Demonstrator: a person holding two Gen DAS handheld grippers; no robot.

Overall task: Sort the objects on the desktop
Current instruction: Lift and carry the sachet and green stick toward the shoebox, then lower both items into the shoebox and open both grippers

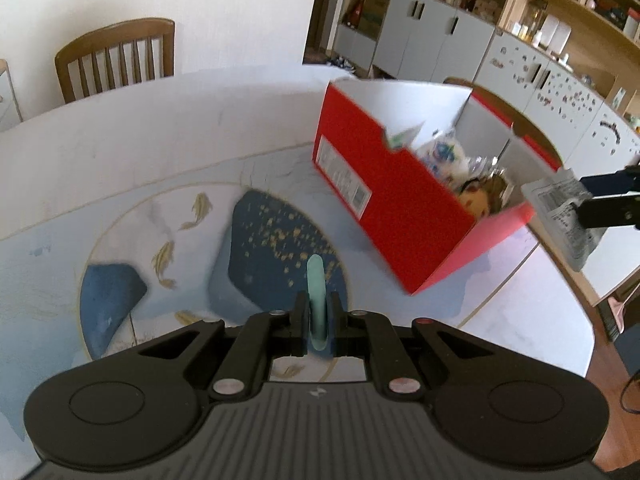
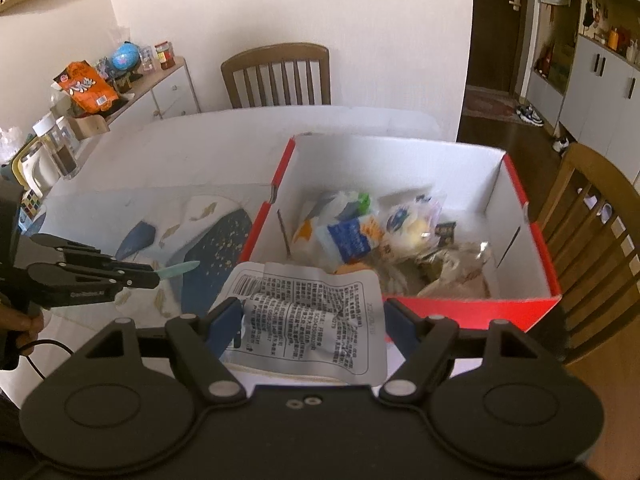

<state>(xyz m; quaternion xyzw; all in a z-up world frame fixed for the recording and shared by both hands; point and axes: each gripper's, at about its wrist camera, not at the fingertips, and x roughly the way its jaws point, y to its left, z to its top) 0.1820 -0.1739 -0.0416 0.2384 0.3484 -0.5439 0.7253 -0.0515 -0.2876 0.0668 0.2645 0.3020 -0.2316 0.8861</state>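
Crinkled white packet (image 2: 312,316) between right gripper (image 2: 314,320) pads; red cardboard box (image 2: 472,308) beyond.

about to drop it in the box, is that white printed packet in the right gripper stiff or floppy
Probably floppy: the white printed packet is creased and buckled between the right gripper fingers, and its free end droops in the left wrist view. It looks thin and light, so it may land unevenly in the red box.

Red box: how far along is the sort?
Done: the red box already holds several snack packets. In hand: the right gripper grips a white printed pouch near the box; the left gripper pinches a thin mint-green piece above the mat. Left: drop both in.
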